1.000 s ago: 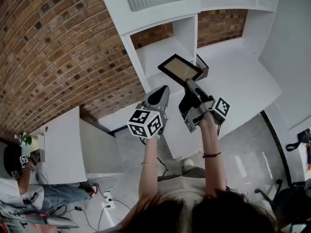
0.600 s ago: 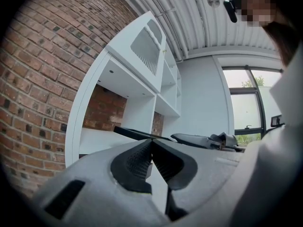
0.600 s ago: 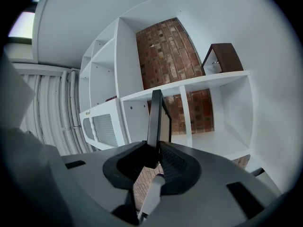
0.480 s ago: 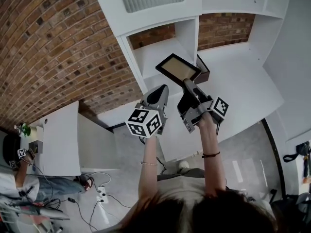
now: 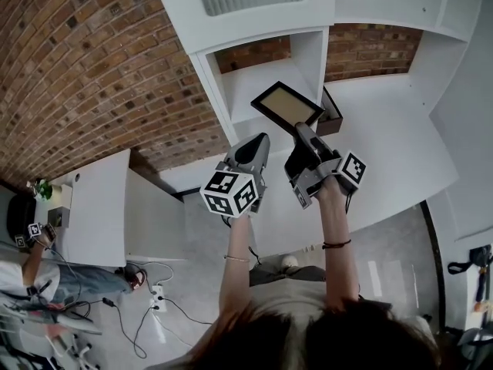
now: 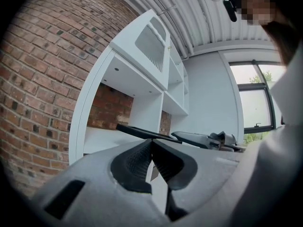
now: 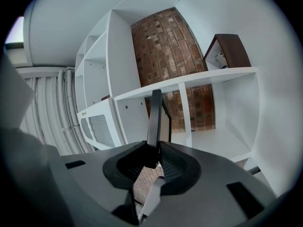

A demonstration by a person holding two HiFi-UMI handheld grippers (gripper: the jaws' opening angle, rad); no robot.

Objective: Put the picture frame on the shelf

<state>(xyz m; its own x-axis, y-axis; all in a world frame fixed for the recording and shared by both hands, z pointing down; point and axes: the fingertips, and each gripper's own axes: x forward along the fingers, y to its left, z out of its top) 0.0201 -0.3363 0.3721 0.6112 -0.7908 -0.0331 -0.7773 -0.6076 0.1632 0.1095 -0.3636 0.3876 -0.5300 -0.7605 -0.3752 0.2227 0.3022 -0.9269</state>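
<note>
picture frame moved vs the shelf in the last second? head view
Yes, slightly. Against the dark box standing on the shelf, the picture frame has shifted left and overlaps it less.

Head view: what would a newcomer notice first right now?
The dark picture frame, gripped by its edge in the right claw, is held up before an open cubby of the white shelf. Beside it, the left claw is raised, shut and empty; a red brick wall fills the left.
</note>
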